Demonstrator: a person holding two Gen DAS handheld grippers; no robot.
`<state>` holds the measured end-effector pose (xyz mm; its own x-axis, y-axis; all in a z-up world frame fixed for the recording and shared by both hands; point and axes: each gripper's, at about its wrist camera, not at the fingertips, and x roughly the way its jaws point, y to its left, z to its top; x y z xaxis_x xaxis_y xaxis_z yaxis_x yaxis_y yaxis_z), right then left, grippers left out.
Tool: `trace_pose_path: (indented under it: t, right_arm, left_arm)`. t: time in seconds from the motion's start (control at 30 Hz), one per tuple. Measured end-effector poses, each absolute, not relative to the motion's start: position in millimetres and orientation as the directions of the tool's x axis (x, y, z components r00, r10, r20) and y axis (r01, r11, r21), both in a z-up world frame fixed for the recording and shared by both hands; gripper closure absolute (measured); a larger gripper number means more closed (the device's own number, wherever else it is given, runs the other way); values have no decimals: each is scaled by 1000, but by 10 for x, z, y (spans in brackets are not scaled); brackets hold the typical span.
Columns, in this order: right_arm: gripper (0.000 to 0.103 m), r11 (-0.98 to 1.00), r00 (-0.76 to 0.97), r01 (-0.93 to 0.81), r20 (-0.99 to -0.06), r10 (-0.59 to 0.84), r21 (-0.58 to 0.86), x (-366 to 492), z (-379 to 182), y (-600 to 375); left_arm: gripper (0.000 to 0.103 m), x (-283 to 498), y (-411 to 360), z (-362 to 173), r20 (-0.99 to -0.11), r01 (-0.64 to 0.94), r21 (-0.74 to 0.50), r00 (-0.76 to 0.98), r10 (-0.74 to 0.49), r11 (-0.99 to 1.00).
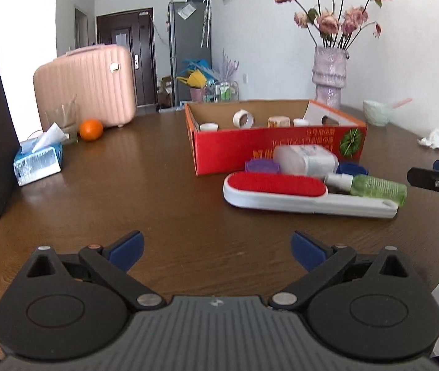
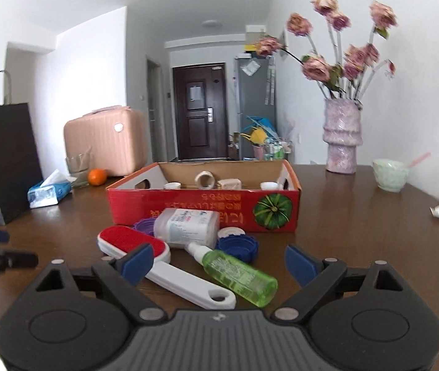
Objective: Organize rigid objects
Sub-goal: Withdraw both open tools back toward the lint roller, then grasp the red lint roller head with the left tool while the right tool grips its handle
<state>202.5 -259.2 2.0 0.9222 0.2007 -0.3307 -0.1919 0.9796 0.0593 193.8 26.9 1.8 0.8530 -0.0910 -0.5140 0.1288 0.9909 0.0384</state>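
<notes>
Your right gripper (image 2: 218,262) is hanging released, jaws wide, over the green spray bottle (image 2: 239,275) and lint brush (image 2: 157,259); your left gripper (image 1: 218,249) is gaping over bare table (image 1: 126,191). Beyond, a white bottle (image 2: 187,227) is lying against the red cardboard box (image 2: 204,210).

Glossy wood table (image 2: 343,216), cardboard box (image 2: 188,207), translucent green plastic bottle (image 2: 241,275)

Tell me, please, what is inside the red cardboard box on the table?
Inside the red cardboard box a tape roll, a beige jar and two white-capped containers show above the rim. The front wall hides the box floor.
</notes>
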Motion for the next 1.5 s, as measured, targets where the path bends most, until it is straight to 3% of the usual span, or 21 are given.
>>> trace_pose_path:
  t: [0.17,0.23,0.3,0.63,0.77,0.9,1.07,1.27,1.37,1.5]
  right_arm:
    - [18,980,916,-190,-349,198,57,2070,-28,-2605]
    - [30,980,911,-183,-361,198,77,2134,-88,-2628]
    - [52,980,901,-173,-386,198,99,2218,-167,-2650]
    - [77,966,843,-130,-487,227,225,2401,-362,-2789]
    - [77,967,838,-131,-497,225,217,2463,-396,-2752]
    - [75,972,855,-88,-484,187,220,2527,-418,-2768]
    - [75,980,875,-41,-465,131,197,2587,-439,-2766]
    - [72,978,872,-29,-473,125,206,2602,-430,-2793]
    - [72,979,874,-27,-471,120,200,2596,-433,-2788]
    - [72,977,876,-16,-468,116,213,2589,-440,-2805]
  left_arm:
    - [0,2071,235,34,-501,122,22,860,-95,992]
    - [0,2203,233,40,-496,119,18,863,-94,993]
    - [1,2387,247,53,-508,110,2,856,-94,994]
    - [34,3261,202,-58,-573,165,-79,800,-180,983]
    - [39,3353,227,-162,-580,171,-137,785,-219,976]
    - [50,3257,297,-175,-577,202,-188,769,-275,961]
    - [50,2996,267,-185,-572,220,-220,760,-308,950]
    - [31,2894,226,-217,-572,234,-218,756,-318,947]
    - [29,2996,241,-206,-552,238,-198,775,-309,951]
    - [50,3142,306,-248,-560,237,-317,735,-383,918]
